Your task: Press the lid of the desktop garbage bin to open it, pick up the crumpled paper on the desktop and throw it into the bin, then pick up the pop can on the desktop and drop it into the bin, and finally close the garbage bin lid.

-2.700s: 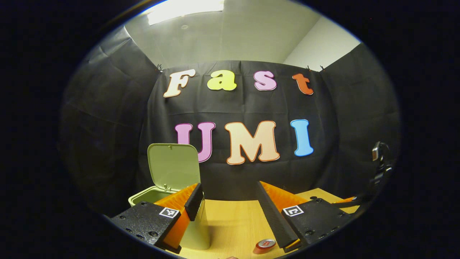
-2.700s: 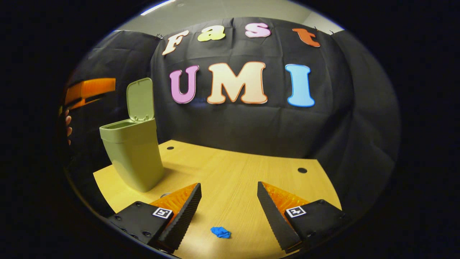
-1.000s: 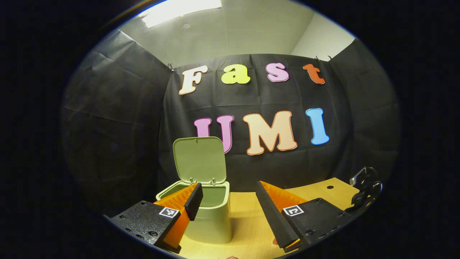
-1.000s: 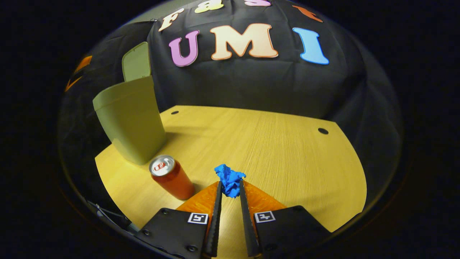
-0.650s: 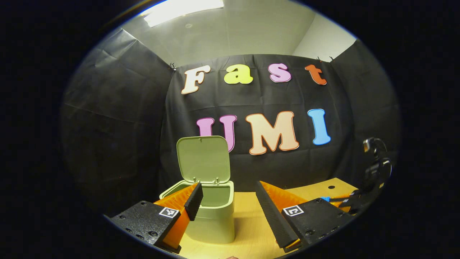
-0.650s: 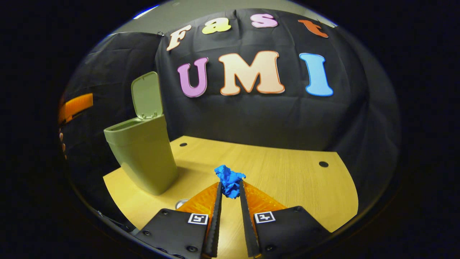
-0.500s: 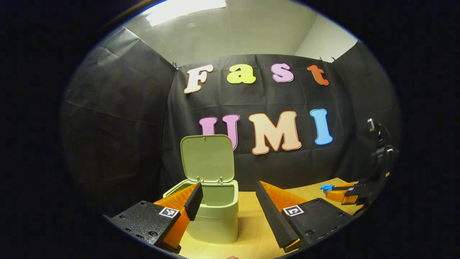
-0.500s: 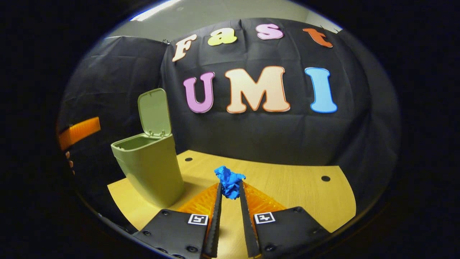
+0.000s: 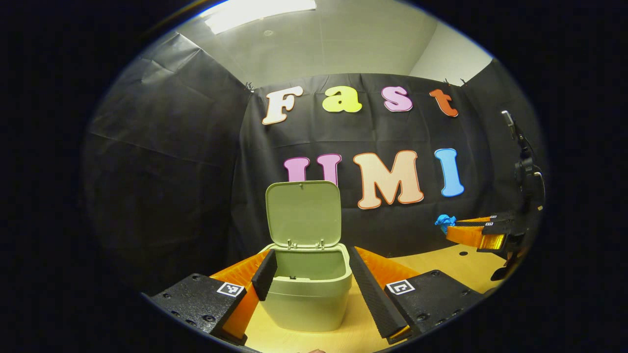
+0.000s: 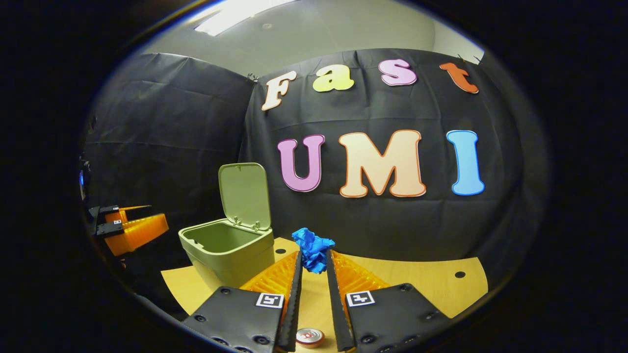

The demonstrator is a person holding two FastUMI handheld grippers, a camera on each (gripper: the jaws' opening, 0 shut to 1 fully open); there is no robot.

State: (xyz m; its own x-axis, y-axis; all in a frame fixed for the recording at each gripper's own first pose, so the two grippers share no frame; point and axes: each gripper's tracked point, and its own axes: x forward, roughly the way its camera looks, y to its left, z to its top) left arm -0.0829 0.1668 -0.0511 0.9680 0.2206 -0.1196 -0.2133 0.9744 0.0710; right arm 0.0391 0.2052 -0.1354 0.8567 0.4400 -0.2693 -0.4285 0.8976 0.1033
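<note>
The pale green bin (image 9: 306, 294) (image 10: 225, 250) stands on the wooden table with its lid (image 9: 303, 214) (image 10: 245, 195) raised upright. My right gripper (image 10: 312, 259) is shut on the blue crumpled paper (image 10: 312, 255) and holds it up in the air, right of the bin and about level with its rim. In the left gripper view that gripper (image 9: 454, 226) comes in from the right with the paper (image 9: 444, 221) at its tip. My left gripper (image 9: 308, 268) is open, its fingers on either side of the bin's near rim. The pop can's top (image 10: 309, 337) shows low between the right fingers.
The wooden table (image 10: 422, 287) has small round holes (image 10: 459, 274) near its back edge. Black cloth walls close in behind and to the left of the bin. The left gripper (image 10: 128, 226) hangs at the far left of the right gripper view.
My right gripper shut on the blue paper and lifted it off the table, rising towards the bin. The left gripper swung until the bin sits centred between its fingers.
</note>
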